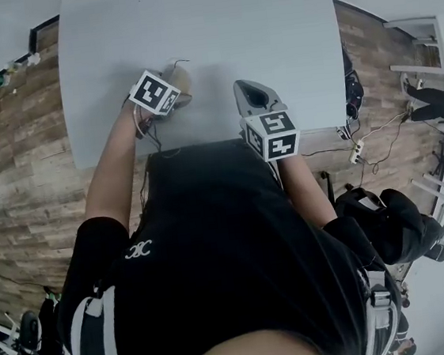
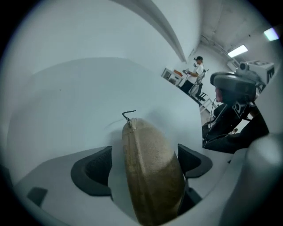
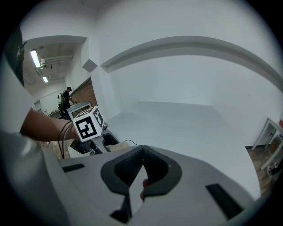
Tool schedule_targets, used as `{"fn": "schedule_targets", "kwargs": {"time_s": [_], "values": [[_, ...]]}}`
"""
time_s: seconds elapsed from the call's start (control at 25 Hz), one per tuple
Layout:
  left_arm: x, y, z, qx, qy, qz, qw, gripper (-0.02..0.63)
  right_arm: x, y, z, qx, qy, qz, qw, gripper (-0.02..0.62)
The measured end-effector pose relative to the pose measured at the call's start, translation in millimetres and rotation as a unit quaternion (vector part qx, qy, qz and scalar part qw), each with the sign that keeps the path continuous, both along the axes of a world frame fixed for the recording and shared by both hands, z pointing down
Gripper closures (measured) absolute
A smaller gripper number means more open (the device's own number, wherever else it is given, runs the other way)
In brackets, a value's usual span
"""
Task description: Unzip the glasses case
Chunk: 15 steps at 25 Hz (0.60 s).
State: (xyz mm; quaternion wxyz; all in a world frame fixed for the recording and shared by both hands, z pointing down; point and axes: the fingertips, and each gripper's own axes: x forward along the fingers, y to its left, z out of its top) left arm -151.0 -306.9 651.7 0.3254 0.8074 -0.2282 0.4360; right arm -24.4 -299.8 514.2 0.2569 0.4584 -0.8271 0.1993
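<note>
Bright even light, soft shadows, fisheye-warped dark edges

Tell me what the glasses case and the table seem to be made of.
The glasses case looks like tan woven fabric over a stiff shell, matte: grainy surface, rounded shape. The table seems smooth pale laminate, no grain visible.

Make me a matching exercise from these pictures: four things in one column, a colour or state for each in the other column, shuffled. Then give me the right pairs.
Things
1. glasses case
2. left gripper
3. right gripper
4. table

Colour or state
A. jaws together, nothing between them
B. tan
C. pale grey
D. jaws apart, one on each side of the case

Pairs: 1-B, 2-D, 3-A, 4-C
</note>
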Motion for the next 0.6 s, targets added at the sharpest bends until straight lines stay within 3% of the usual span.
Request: {"fn": "schedule_targets", "kwargs": {"time_s": [0.12,0.16,0.2,0.24,0.32,0.48,0.6], "values": [[14,14,4,0.011,-0.034,0.037,0.9987,0.17,3,-5,-1,0.003,-0.001,-0.006,1.0,0.588],[15,20,7,0.009,-0.05,0.049,0.9975,0.209,3,-6,-1,0.004,-0.003,-0.009,1.0,0.588],[16,24,9,0.012,-0.062,0.061,0.9961,0.291,4,-6,-2,0.005,-0.004,-0.011,1.0,0.588],[19,25,11,0.021,-0.065,0.071,0.9952,0.291,4,-5,-2,0.006,-0.004,-0.014,1.0,0.588],[25,25,11,0.03,-0.054,0.076,0.9952,0.295,6,-2,-1,0.006,-0.006,-0.019,1.0,0.588],[20,29,8,0.008,-0.038,0.069,0.9969,0.304,6,-1,-1,0.01,-0.004,-0.033,0.999,0.588],[22,31,-8,0.026,-0.016,0.073,0.9968,0.307,8,-8,-10,0.026,-0.006,-0.046,0.999,0.588]]}}
